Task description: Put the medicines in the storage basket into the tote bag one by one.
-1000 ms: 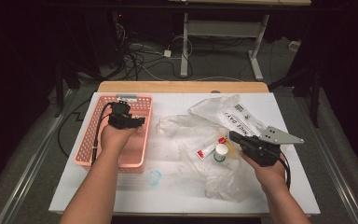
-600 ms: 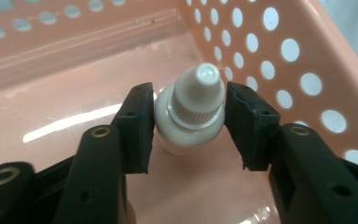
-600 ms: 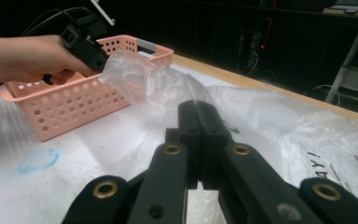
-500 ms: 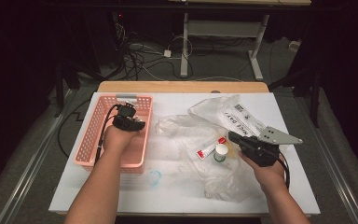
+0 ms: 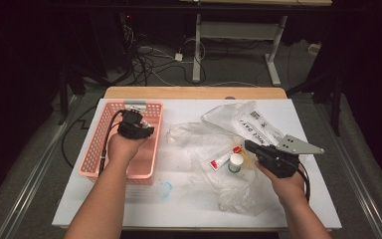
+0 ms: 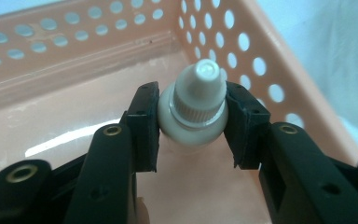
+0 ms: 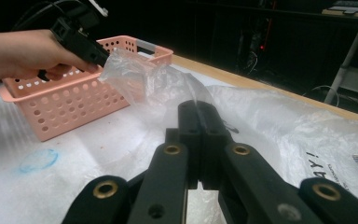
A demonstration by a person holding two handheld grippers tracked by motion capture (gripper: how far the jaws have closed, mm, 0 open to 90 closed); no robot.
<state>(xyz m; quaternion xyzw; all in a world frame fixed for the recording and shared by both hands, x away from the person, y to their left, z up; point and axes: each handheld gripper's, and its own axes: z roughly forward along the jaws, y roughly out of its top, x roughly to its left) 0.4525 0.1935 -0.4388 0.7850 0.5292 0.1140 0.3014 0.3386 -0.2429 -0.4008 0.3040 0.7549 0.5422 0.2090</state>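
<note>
My left gripper (image 5: 144,130) reaches down into the pink perforated basket (image 5: 92,154). In the left gripper view its jaws have just been closing, and both pads now press on a small white bottle (image 6: 200,93) with a ribbed cap, just above the basket floor (image 6: 51,130). My right gripper (image 5: 249,146) rests over the crumpled clear plastic bags (image 5: 258,124) at the right. Its jaws (image 7: 198,112) are together, tips against the film; I cannot tell whether any film is pinched. The left hand and basket (image 7: 65,107) show beyond it.
Another white-capped bottle (image 5: 235,162) and a red-and-white tube (image 5: 224,157) lie among the plastic near the right gripper. A blue ring (image 5: 165,189) sits on the white table (image 5: 189,209) in front of the basket. Cables and desk legs stand behind the table.
The left gripper has shifted only slightly inside the basket. The right hand and the plastic have not moved.
</note>
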